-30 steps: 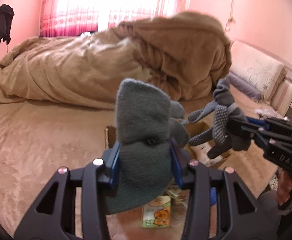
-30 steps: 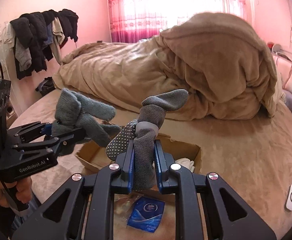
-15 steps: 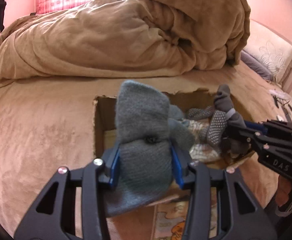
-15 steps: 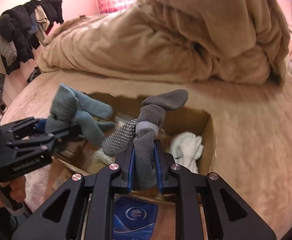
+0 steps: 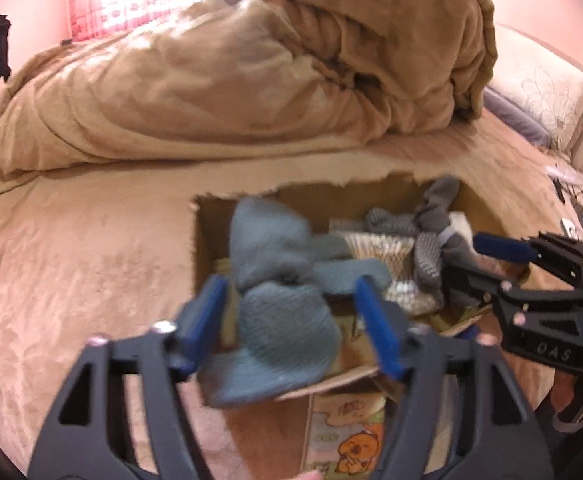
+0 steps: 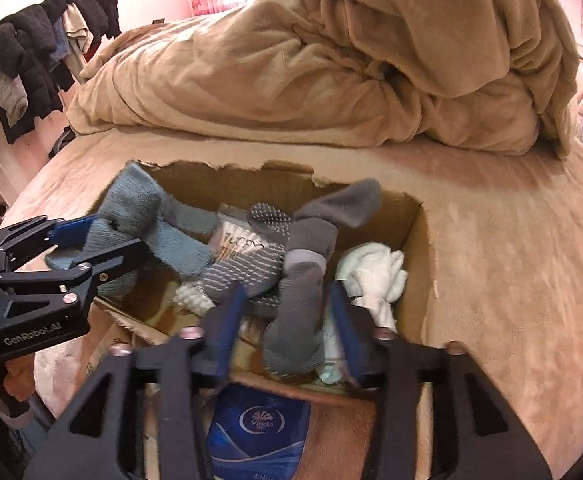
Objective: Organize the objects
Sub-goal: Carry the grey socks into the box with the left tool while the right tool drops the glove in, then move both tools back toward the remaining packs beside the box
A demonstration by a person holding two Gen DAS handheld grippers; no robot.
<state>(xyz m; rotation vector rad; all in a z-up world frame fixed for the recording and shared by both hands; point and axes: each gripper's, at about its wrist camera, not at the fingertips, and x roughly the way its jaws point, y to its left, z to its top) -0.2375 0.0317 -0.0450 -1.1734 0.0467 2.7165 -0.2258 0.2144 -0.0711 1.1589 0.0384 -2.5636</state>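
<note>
Over the torn-rimmed cardboard box [image 6: 415, 216] on the plush tan bed [image 6: 511, 248], both jaws stand wide apart — the left gripper [image 5: 291, 320] around a fuzzy blue-grey sock bundle [image 5: 283, 276], the right gripper [image 6: 287, 320] around a knitted dark grey bundle [image 6: 307, 264] — a rumpled velvety duvet [image 6: 331, 60] behind the box.

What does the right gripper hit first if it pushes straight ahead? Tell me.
Probably the dark grey sock hanging between the open right gripper, then the white cloth and patterned socks inside the open cardboard box; depth is unclear.
</note>
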